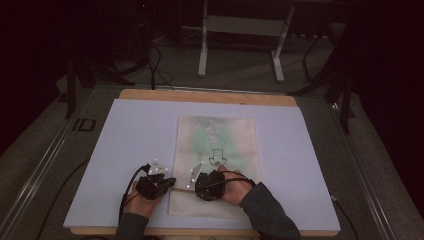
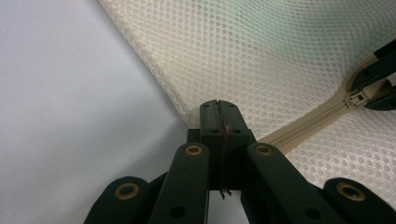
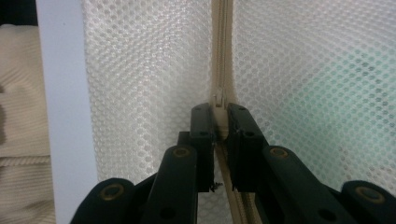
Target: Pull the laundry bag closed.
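Mesh bag (image 1: 216, 150) flat at desk (image 1: 125, 145) centre; left tool (image 2: 219, 105) clenched on bag's edge at 7 o'clock, likely anchoring fabric, right tool (image 3: 219, 112) clamped on zipper pull (image 3: 218, 100) just beside, at 6 o'clock, likely for drawing zipper (image 3: 221, 46) along.

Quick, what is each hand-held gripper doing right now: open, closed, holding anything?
Left hand-held gripper: closed, pinching the edge of the mesh bag by the zipper's end.
Right hand-held gripper: closed on the zipper pull of the bag.
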`<act>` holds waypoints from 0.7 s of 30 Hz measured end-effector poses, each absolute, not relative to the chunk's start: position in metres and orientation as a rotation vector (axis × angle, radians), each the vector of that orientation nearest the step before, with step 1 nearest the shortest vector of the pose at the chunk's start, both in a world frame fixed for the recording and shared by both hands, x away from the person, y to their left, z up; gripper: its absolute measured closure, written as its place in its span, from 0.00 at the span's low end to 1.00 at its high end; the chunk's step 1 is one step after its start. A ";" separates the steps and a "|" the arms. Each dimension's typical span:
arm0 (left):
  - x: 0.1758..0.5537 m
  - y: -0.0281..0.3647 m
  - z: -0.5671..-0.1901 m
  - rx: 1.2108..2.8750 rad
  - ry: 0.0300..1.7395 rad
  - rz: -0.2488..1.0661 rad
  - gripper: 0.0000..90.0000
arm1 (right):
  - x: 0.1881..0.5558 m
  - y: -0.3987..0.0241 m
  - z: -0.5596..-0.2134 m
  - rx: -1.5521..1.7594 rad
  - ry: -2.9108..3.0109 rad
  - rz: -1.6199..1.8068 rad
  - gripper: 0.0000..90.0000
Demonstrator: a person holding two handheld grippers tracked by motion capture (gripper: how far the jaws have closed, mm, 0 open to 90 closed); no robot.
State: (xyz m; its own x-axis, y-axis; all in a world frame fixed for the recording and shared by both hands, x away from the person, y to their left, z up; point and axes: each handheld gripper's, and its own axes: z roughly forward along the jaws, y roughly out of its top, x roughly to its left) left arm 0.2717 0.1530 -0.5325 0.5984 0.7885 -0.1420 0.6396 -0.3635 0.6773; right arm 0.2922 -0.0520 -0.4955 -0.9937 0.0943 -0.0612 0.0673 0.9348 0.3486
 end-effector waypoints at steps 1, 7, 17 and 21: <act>0.272 0.153 -0.533 2.112 1.127 0.267 0.99 | 0.292 -0.052 -0.495 0.127 3.014 0.545 0.91; 0.272 0.153 -0.533 2.112 1.127 0.267 0.99 | 0.291 -0.055 -0.494 0.120 3.008 0.536 0.91; 0.272 0.153 -0.533 2.113 1.126 0.265 0.99 | 0.290 -0.062 -0.492 0.114 3.004 0.527 0.91; 0.272 0.153 -0.533 2.113 1.127 0.265 0.99 | 0.290 -0.064 -0.492 0.111 3.001 0.527 0.91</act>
